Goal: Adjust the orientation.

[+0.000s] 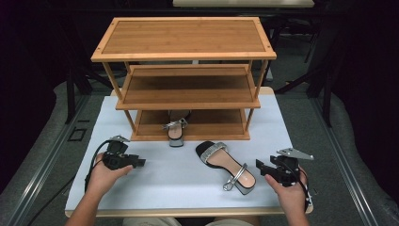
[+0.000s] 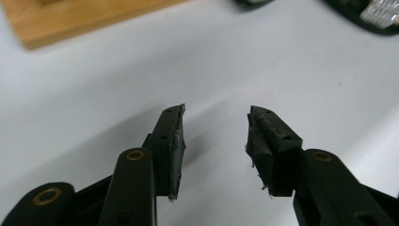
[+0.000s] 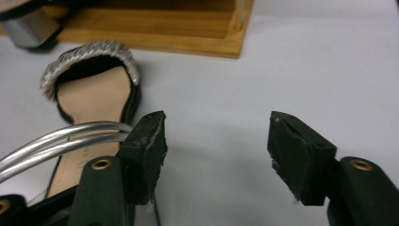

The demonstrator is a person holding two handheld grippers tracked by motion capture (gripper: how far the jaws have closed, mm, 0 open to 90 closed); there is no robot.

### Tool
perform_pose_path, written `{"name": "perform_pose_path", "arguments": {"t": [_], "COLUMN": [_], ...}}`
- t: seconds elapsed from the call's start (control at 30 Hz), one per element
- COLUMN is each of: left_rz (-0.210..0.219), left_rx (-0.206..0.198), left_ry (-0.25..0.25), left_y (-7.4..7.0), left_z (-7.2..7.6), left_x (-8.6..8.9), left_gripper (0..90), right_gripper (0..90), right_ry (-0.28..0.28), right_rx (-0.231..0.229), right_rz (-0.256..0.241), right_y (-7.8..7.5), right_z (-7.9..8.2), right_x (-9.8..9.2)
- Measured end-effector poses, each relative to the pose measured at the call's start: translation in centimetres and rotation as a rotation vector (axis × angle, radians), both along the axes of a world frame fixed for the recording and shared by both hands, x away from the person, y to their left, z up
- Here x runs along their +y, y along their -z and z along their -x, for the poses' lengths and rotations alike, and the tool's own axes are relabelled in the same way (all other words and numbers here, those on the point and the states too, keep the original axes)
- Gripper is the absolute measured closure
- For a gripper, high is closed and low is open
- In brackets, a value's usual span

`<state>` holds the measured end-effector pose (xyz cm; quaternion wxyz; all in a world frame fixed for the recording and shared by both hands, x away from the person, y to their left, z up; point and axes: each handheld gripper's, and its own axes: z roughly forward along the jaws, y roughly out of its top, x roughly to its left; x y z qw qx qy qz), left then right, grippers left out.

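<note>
In the high view, a black open-toe sandal with a silver glitter toe band and a thin silver ankle strap (image 1: 227,167) lies flat on the white table top (image 1: 188,188), a little right of centre in the lower half of the frame, its toe toward the upper left and its heel toward the lower right. Its beige insole carries a small dark mark, too small to read. The right gripper (image 1: 261,166), held in the person's right hand (image 1: 289,190) at the lower right, sits just beside the sandal's heel end with its jaws spread and nothing between them. In the right gripper view the gap between the jaws shows bare table, and the silver strap crosses in front of the left jaw at the lower left.

The left gripper (image 1: 140,162), held in the left hand (image 1: 104,174) at the lower left, is well apart from the sandal; its jaws stand apart and hold nothing.

A matching second sandal (image 1: 176,129) rests on the bottom shelf of the three-tier bamboo shoe rack (image 1: 183,47) at upper centre, its heel overhanging the front edge.
</note>
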<state>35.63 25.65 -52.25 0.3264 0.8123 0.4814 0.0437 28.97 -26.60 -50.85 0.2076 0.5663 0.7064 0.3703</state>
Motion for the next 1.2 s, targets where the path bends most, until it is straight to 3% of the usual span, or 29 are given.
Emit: {"name": "perform_pose_path", "arguments": {"t": [0.03,0.07,0.13,0.23,0.37,0.53,0.6,0.7,0.73,0.8,0.97,1.07,1.2], "left_rz": [0.011,0.021,0.021,0.02,0.028,0.04,0.044,0.043,0.042,0.045,0.051,0.048,0.048], "left_rx": [0.007,-0.001,-0.001,-0.001,-0.009,-0.018,-0.019,-0.016,-0.019,-0.025,-0.032,-0.03,-0.029], "left_ry": [-0.005,-0.031,-0.027,-0.022,-0.019,-0.035,-0.043,-0.05,-0.055,-0.057,-0.067,-0.064,-0.065], "left_y": [0.1,0.2,0.2,0.2,-0.1,-0.4,-0.3,-0.3,-0.4,-0.4,-0.5,-0.4,-0.3], "left_z": [0.1,0.4,0.4,0.4,0.7,0.8,0.9,0.9,0.8,0.8,0.9,0.8,0.8], "left_x": [0.3,0.7,0.8,0.6,0.5,0.8,1.1,1.4,1.6,1.7,1.9,1.9,1.8], "left_gripper": [55.7,54.9,54.8,54.6,52.7,48.8,46.2,45.7,45.6,45.6,45.6,45.6,45.6], "right_gripper": [35.7,35.7,35.3,35.3,35.3,33.3,32.0,31.3,31.0,30.2,29.3,28.9,28.8], "right_ry": [0.0,-0.042,-0.088,-0.105,-0.172,-0.21,-0.265,-0.285,-0.313,-0.33,-0.361,-0.392,-0.403], "right_rx": [0.005,0.028,0.057,0.079,0.112,0.15,0.207,0.228,0.264,0.291,0.333,0.394,0.433], "right_rz": [0.023,0.041,0.048,0.079,0.139,0.166,0.178,0.193,0.21,0.232,0.26,0.291,0.325], "right_y": [-0.2,-0.7,-1.2,-1.8,-3.7,-4.8,-5.3,-5.3,-5.4,-5.3,-5.0,-4.1,-3.4], "right_z": [-0.1,-0.3,-0.7,-1.0,-1.8,-2.6,-3.5,-3.9,-4.4,-4.8,-5.5,-6.2,-6.6], "right_x": [0.3,0.8,1.3,1.9,3.5,4.6,5.5,6.1,6.6,7.3,8.5,9.7,10.4]}}
